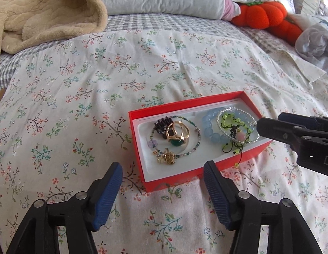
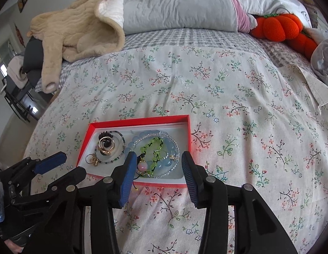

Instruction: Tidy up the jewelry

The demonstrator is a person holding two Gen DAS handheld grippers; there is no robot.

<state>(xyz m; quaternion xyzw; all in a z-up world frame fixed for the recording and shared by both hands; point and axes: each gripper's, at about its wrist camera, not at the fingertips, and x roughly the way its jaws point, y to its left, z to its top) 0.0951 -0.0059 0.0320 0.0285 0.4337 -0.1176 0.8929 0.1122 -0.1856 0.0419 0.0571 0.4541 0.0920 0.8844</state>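
All the jewelry in view already lies inside the red box on the bed; left tongs and right tongs are spread, empty; little seems left.

red box, floral bedspread, orange plush

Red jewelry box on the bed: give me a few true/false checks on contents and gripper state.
1. The red rectangular jewelry box lies open on the floral bedsheet. True.
2. The pale blue bead bracelet lies outside the box. False: it is inside.
3. The left gripper grips the gold ring with green stone. False: open, empty.
4. The right gripper is open. True.
5. The orange plush pumpkin sits by the pillows. True.
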